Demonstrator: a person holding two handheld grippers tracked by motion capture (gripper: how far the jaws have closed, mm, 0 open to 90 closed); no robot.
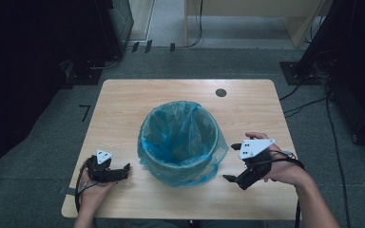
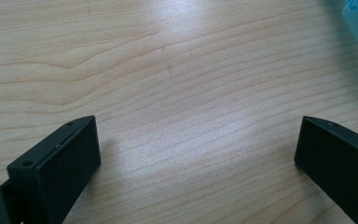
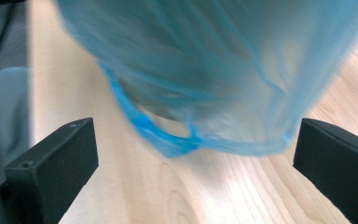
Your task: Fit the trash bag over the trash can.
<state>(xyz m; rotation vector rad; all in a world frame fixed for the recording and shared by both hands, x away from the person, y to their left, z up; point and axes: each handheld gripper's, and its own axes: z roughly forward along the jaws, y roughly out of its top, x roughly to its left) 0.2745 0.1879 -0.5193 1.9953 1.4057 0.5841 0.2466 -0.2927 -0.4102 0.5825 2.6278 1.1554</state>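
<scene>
Lined bin (image 1: 180, 142) at the tabletop's (image 1: 123, 102) centre, its blue bag (image 3: 223, 79) draped over the rim and down the wall, blocking the straight path between left gripper (image 1: 123, 170) and right gripper (image 1: 231, 164), with bare wood open behind, in front and to both sides.

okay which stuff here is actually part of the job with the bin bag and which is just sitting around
Part of the job:
- bin
- blue bag lining it, edge hanging over the rim
- left tool, jaws open, over bare wood
- right tool, jaws open, facing the bag's hanging edge

Just around:
- table
- dark round hole in the tabletop
- cables on the floor
</scene>
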